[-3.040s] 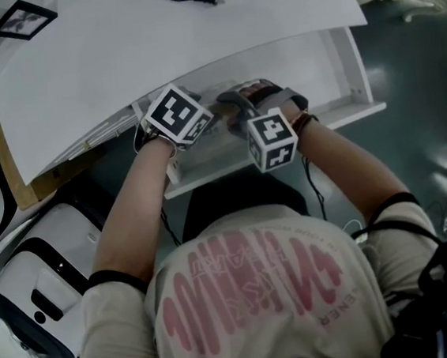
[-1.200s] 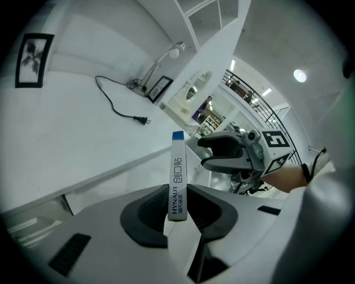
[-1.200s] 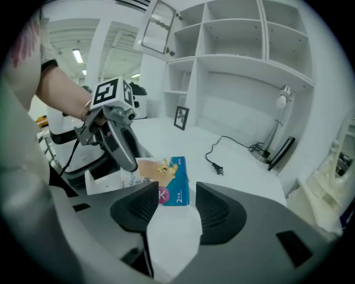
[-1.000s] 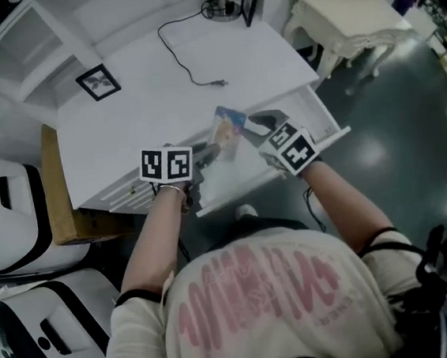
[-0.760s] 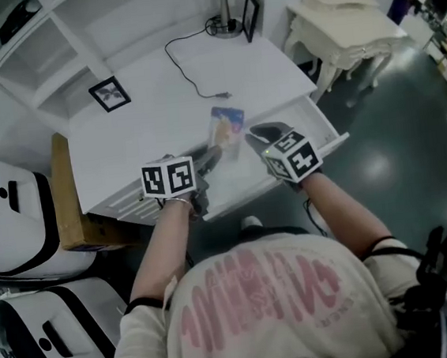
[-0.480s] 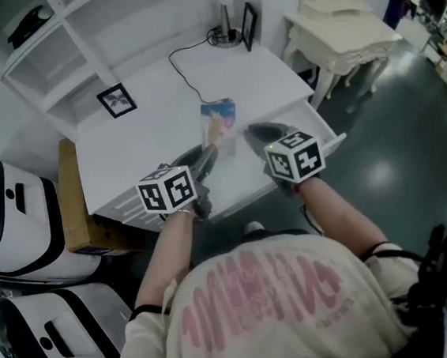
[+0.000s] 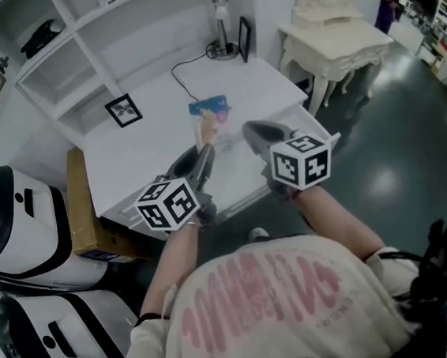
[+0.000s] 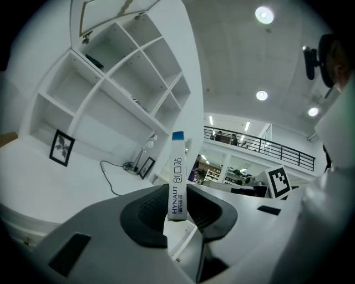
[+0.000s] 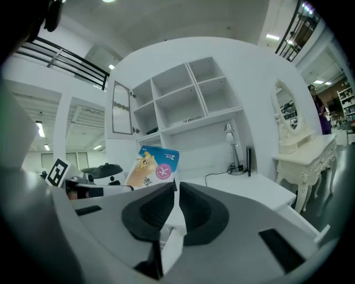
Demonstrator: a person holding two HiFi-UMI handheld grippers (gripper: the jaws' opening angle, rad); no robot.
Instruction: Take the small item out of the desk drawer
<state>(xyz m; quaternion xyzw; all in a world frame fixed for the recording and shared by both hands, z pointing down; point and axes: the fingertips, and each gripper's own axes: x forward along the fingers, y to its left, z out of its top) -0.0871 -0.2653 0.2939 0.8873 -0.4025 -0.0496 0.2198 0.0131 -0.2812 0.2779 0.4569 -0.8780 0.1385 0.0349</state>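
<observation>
Head view: left gripper [image 7: 205,138] pinches packet [image 7: 209,107] outside drawer [image 7: 314,122]; right gripper [image 7: 251,128], empty, has just been closing.

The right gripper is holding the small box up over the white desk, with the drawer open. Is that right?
Not the right one: the left gripper holds the small box, jaws clamped on it in the left gripper view. The right gripper has jaws that have just been closing, with nothing between them. The rest stands.
</observation>
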